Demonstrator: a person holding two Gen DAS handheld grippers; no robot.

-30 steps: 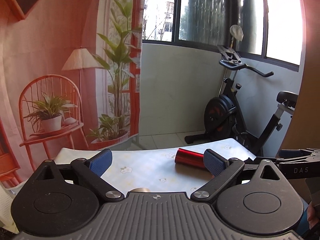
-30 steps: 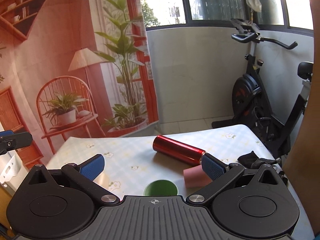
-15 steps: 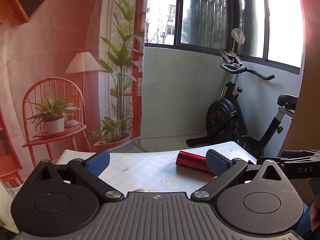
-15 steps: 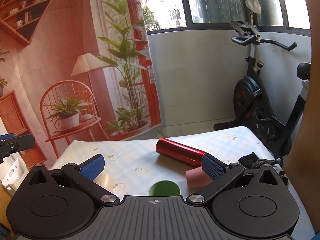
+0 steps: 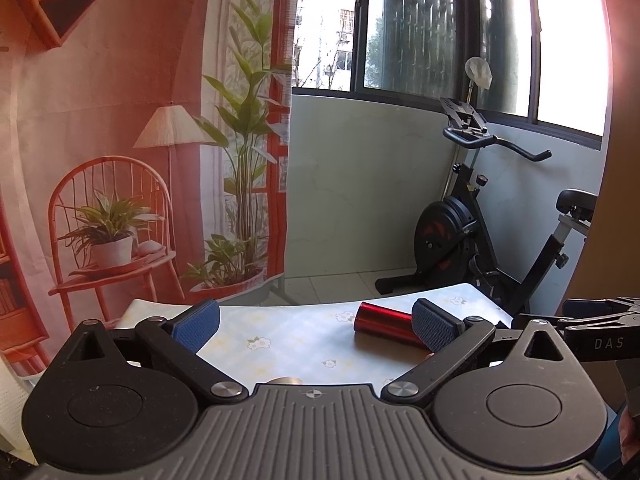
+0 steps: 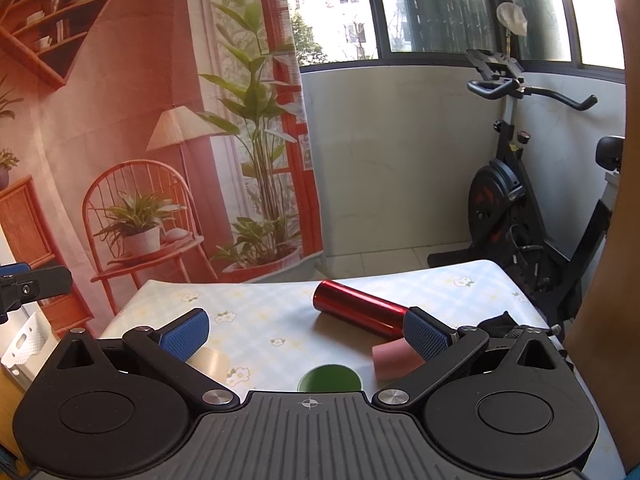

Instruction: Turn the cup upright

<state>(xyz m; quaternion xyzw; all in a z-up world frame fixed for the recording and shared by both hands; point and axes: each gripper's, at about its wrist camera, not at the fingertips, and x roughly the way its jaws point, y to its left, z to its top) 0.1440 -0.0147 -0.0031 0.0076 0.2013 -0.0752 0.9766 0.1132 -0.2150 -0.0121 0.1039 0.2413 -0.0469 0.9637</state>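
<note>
A green cup (image 6: 330,377) stands upright on the table (image 6: 272,320), its open rim showing just above my right gripper's body. My right gripper (image 6: 306,334) is open and empty, above and behind the cup. A red metal cylinder (image 6: 358,314) lies on its side beyond the cup; it also shows in the left wrist view (image 5: 384,322). My left gripper (image 5: 316,324) is open and empty, held over the near table. The right gripper's frame shows at the right edge of the left wrist view (image 5: 596,326).
A pink block (image 6: 394,360) lies right of the cup. A roll of clear tape (image 6: 212,358) lies near the left fingertip. A black cloth (image 6: 500,324) sits at the table's right edge. An exercise bike (image 6: 520,216) stands behind the table. A printed backdrop hangs at left.
Both grippers have risen and pulled back a little, so the table objects sit lower and smaller in view. Both stay open and empty.
</note>
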